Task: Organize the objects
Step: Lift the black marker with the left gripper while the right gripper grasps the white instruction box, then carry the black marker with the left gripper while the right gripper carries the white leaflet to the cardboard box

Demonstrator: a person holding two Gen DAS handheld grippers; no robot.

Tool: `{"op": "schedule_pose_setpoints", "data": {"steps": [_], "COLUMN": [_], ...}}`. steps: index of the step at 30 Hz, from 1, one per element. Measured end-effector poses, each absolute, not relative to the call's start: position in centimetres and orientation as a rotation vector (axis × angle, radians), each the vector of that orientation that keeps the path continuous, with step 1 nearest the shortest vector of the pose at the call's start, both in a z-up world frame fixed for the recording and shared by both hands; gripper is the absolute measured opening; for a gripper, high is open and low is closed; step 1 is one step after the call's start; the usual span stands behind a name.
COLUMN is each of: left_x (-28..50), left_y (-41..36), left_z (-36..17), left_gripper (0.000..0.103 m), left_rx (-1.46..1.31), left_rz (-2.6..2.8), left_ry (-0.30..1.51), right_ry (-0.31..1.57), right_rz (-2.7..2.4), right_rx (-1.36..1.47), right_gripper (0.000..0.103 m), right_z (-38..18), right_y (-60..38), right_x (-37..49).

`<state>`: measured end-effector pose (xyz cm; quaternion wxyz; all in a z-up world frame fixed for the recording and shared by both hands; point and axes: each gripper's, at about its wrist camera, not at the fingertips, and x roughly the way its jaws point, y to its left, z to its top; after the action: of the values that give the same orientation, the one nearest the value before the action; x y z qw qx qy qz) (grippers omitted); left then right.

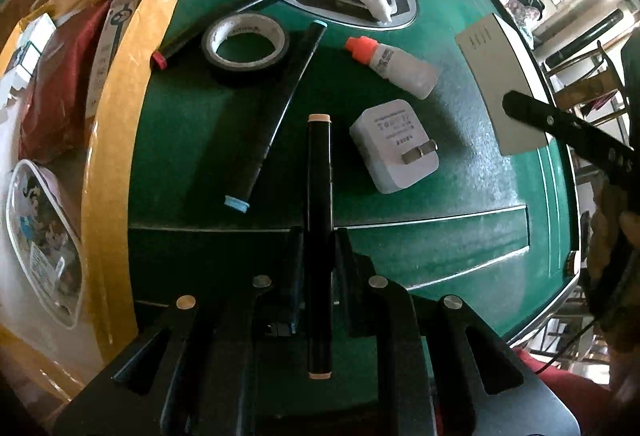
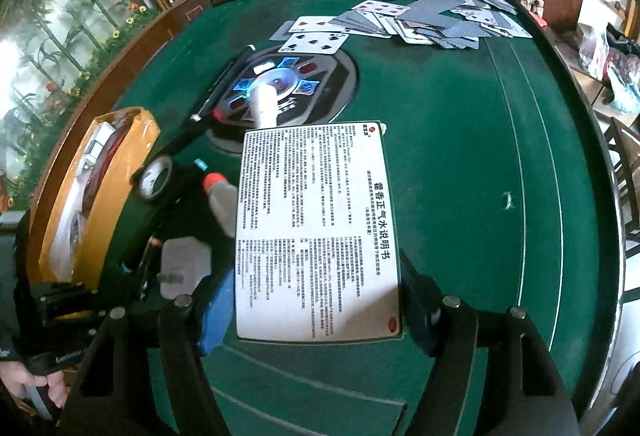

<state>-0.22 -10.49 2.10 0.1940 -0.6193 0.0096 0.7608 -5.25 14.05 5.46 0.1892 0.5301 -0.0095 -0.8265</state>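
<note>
Where the left wrist view looks down, the left gripper (image 1: 319, 236) clamps a black marker (image 1: 319, 195) lengthwise above the green table (image 1: 460, 203). Alongside lie a blue-capped marker (image 1: 272, 115), tape roll (image 1: 245, 43), dropper bottle (image 1: 396, 65), white charger (image 1: 394, 145) and, at left, a yellow bag (image 1: 116, 115). Right wrist view: the right gripper (image 2: 318, 300) pinches a printed leaflet (image 2: 316, 232) above the felt; playing cards (image 2: 420, 15) are scattered at the far edge.

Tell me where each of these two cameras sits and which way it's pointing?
Left wrist: rides the left gripper, looking forward over the green table; its fingers clamp a black marker.
Right wrist: rides the right gripper, facing the playing cards; it holds a printed leaflet.
Shared: tape roll, dropper bottle, yellow box.
</note>
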Motion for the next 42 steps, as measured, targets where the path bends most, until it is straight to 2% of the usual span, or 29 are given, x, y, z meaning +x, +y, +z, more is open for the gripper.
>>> {"op": "schedule_pose_setpoints", "data": {"steps": [19,34,42], "left_x": [-0.4,-0.1,-0.6], "left_y": [-9.7,-12.1,-15.9], "left_z": [5.7,7.7,9.3], "left_gripper": [0.014,0.014,0.014], "left_rx": [-1.652,-1.630,-1.624], "left_rz": [2.247,2.301,2.369], "left_ry": [0.157,0.107,0.001], "right_ry": [0.051,0.096,0.099], "right_rz": [-2.279,-2.233,-2.222], "right_rx": [1.413,1.361,1.347], "right_gripper": [0.072,0.072,0.072], "right_z": [7.4,8.5,8.8], "right_y": [10.4,6.9,5.8], "right_x": [-4.1,-3.4,-2.8]}}
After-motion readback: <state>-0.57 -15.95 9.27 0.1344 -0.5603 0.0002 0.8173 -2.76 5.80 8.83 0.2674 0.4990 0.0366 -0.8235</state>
